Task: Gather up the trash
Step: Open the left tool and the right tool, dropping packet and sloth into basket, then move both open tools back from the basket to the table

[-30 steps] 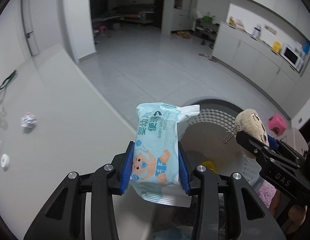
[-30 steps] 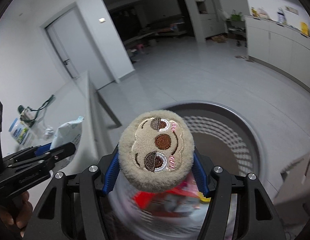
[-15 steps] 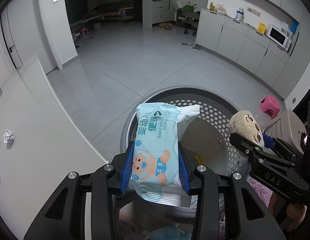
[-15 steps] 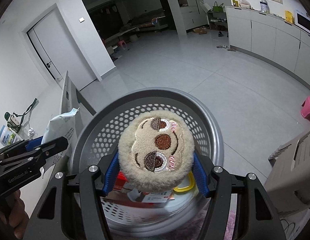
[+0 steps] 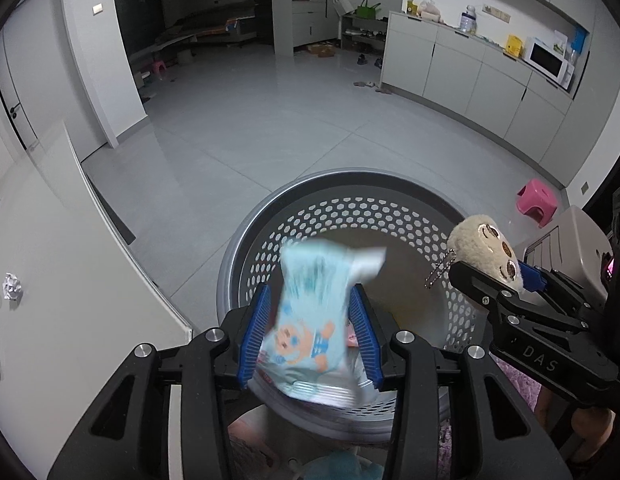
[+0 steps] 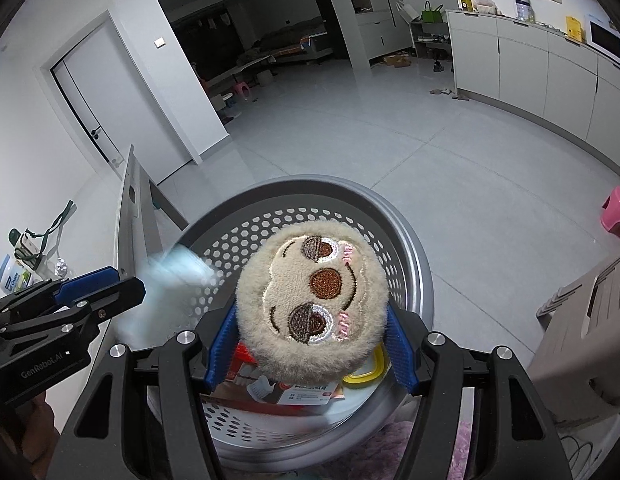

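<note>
Grey floor lies under the basket [image 5: 245,264]. Only right view shows its red box [image 6: 269,390]. Left gripper [image 5: 314,332], lettered "GenRobot.AI", is opening around blurred wipes [image 5: 310,320]; right gripper [image 6: 310,344], "DAS", clamps the plush [image 6: 310,300].

right gripper [image 5: 506,276]: "DAS" | left gripper [image 6: 121,284]: "GenRobot.AI" | wipes pack [image 5: 314,312]: print blurred

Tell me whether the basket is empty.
Not empty: the perforated grey basket already holds a red-and-white box and a yellow ring-shaped item at its bottom.
</note>
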{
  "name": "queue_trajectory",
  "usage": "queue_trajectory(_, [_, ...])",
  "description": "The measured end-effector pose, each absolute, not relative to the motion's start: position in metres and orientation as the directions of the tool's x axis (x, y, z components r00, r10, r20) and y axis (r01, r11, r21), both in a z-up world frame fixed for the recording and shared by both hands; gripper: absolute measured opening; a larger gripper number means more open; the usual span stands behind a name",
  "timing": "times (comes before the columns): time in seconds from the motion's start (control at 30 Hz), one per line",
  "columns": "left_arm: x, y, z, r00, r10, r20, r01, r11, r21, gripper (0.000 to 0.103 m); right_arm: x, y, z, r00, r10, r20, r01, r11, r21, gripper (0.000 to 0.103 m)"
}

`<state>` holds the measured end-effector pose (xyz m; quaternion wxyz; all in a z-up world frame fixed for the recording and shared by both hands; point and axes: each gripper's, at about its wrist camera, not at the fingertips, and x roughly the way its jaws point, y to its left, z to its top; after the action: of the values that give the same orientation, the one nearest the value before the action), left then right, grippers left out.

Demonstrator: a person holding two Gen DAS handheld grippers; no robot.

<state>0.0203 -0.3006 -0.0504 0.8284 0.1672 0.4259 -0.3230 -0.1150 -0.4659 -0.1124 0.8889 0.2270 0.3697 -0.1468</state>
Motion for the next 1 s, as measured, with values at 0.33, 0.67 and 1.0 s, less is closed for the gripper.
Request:
queue_trajectory(0.33, [0.018,-0.294,-0.05,0.439,-0.397,-0.806,0.671,0.741,0.0,0.06,-0.118,-0.461,-0.105,0.703,-0.104,-0.704,0.419,0.86,0.292,0.071])
queue_trajectory(0.67, [0.017,-0.287,-0.047,0.449,-0.404,-0.797,0.662,0.749,-0.007,0.064,-0.118,-0.456,-0.105,0.698,-0.091,-0.71,0.412,0.863,0.294,0.071])
queue_trajectory(1.0, [0.016,-0.275,-0.042,0.455,-0.417,-0.787,0.655,0.756,-0.022,0.066,-0.118,-0.446,-0.099,0.693,-0.091,-0.715,0.403,0.871,0.28,0.071])
